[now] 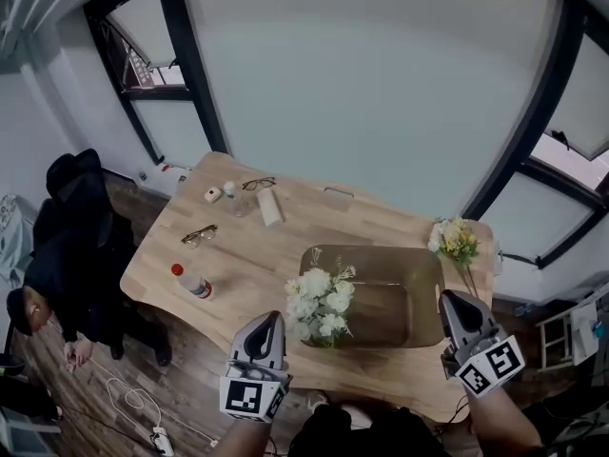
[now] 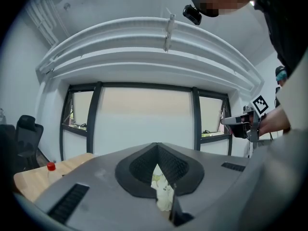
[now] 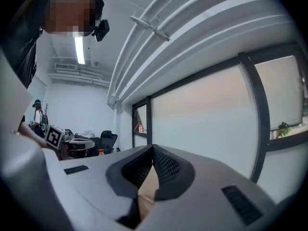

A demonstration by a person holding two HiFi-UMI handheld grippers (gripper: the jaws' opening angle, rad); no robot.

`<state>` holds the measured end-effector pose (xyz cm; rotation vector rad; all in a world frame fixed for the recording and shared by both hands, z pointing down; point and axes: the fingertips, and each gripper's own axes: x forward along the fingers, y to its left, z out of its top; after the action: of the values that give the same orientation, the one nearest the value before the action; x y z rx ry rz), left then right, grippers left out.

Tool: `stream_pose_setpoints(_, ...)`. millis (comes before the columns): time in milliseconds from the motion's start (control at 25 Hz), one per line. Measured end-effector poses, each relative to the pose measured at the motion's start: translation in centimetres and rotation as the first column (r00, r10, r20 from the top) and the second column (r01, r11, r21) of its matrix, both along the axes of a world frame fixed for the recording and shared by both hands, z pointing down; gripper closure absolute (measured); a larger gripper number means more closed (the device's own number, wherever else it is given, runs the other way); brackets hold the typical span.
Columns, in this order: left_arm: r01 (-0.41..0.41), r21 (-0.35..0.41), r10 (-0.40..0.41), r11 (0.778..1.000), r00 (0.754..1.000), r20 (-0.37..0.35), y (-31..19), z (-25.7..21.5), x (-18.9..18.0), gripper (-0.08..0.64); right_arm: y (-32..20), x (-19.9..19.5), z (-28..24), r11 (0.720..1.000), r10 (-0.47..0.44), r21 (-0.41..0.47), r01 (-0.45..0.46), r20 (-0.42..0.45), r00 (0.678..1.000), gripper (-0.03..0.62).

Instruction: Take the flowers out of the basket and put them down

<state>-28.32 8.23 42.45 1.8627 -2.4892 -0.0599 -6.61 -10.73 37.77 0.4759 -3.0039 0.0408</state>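
The basket [image 1: 423, 293] is a rounded rectangle with brown walls that look see-through. It stands on a pale wooden bench [image 1: 252, 255] with rounded corners. A bunch of white flowers [image 1: 318, 305] stands at the basket's left end and spills over its rim. They are full, round blooms with green leaves and a few thin sprigs. A smaller bunch of yellow flowers [image 1: 455, 239] lies on the bench just beyond the basket's far right corner, with its stem running down along the basket's right side.

Your left claw [image 1: 269, 318] is smooth grey plastic with dark ribbed pads. It sits off the basket's near left corner with its tip just beside the white blooms; from above you can't tell whether it touches them. In the left gripper view its pads meet at the tip, closed with nothing pinched. White petals show through the gap lower down, behind the tip.

Your right claw [image 1: 448, 298] has the same build and sits off the basket's near right corner, with its tip close to the rim. Its pads are pressed together and empty. Through the gap behind them you see a tan surface, but whether it is bench or basket is unclear.

Well to the left of the basket are a bottle with a red cap [image 1: 193, 284] and a pair of glasses [image 1: 199, 234].
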Motion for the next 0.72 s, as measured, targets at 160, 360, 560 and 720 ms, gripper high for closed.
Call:
stream_pose_setpoints(160,-0.035,0.013,0.036,0.999,0.999,-0.012,-1.2,-0.5,-0.9,0.557,-1.2,-2.8,-2.6,0.999,-0.012,0.043,0.012,0.003,1.000,0.569)
stream_pose_setpoints(360,-0.032,0.012,0.032,0.999,0.999,-0.016,-1.9,-0.8,-1.8,0.557,-1.2,-7.1,-4.1,0.994,-0.101,0.047,0.099,0.023,0.995,0.569)
stream_pose_setpoints(560,0.020,0.004,-0.020,1.000,1.000,-0.009,-2.2,-1.1,-2.6,0.557,-1.7,-9.9,-1.6,0.984,-0.177,-0.022,0.177,0.038,0.984,0.569)
stream_pose_setpoints(720,0.056,-0.013,-0.056,0.998,0.998,-0.002,-2.0,-0.7,-3.0,0.557,-2.5,-10.9,2.9,0.978,-0.194,-0.070,0.195,0.016,0.981,0.569)
